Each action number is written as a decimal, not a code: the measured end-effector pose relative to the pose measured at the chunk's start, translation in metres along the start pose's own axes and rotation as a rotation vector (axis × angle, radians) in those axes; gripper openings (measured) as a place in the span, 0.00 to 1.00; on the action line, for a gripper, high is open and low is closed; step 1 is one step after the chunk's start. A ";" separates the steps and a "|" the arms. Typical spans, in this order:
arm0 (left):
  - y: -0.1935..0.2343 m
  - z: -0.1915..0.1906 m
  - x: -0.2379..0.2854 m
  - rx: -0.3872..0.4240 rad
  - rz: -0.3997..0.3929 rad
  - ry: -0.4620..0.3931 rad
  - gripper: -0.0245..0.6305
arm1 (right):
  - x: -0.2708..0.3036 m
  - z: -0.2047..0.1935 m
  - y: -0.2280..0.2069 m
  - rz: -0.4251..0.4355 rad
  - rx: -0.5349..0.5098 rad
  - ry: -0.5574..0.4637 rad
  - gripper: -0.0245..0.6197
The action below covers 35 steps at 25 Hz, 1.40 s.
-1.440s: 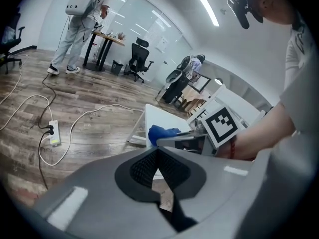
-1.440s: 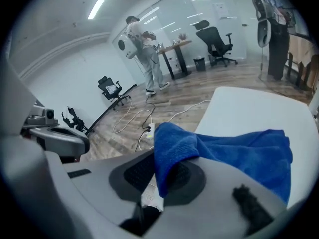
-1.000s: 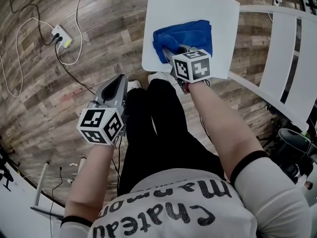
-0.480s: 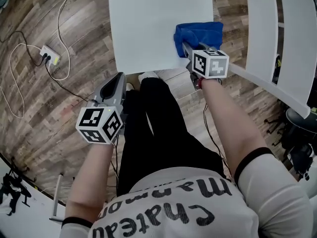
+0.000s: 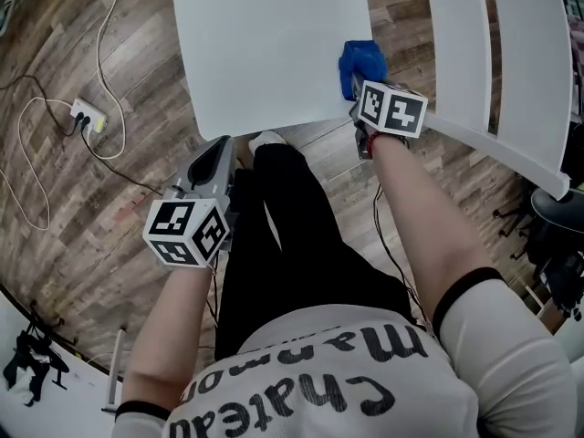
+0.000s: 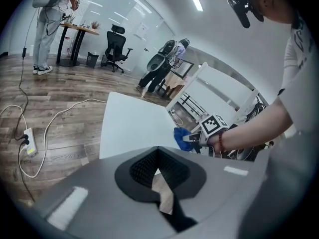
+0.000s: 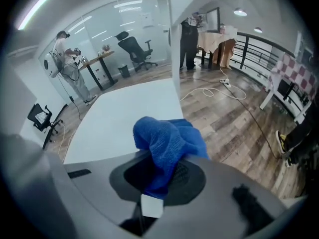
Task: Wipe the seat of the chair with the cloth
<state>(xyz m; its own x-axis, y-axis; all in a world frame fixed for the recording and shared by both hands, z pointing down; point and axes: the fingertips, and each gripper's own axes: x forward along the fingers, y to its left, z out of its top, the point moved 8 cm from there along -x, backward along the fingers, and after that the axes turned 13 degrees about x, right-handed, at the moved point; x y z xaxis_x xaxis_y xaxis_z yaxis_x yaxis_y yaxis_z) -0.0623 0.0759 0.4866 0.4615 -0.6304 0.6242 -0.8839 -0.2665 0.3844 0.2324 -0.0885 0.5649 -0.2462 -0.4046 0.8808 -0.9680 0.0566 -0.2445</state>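
Well, at the far left a power strip (image 5: 88,114) and its cable lie on the wood floor, well apart from the work, and they're no threat unless the person steps back onto them. Next, the left gripper (image 5: 217,153) hangs beside the person's leg, jaws together on nothing (idle, by my reading). The chair seat (image 5: 274,44) is bare white across nearly its whole face. At its right edge sits the blue cloth (image 5: 362,60), bunched into a lump and pinched between the closed jaws of the right gripper (image 5: 355,89). That is where I think the trouble lies: part of the cloth seems to overhang the edge, so one more push rightward would carry it off the seat to wipe only air. Wadded up like this, it may also touch little of the surface and let the hard jaw tips scrape the seat. Just right of it stands the slatted chair back (image 5: 474,62), which a loose fold could snag on
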 end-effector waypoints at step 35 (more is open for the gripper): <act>0.056 -0.051 -0.087 -0.090 0.118 -0.013 0.05 | 0.014 -0.140 0.209 0.476 -0.391 0.299 0.11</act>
<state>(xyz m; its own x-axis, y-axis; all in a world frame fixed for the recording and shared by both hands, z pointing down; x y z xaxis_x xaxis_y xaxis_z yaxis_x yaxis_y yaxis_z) -0.1478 0.1527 0.4883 0.3530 -0.6632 0.6599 -0.9214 -0.1240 0.3683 0.0196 0.0452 0.5824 -0.5981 0.0125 0.8013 -0.6833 0.5145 -0.5181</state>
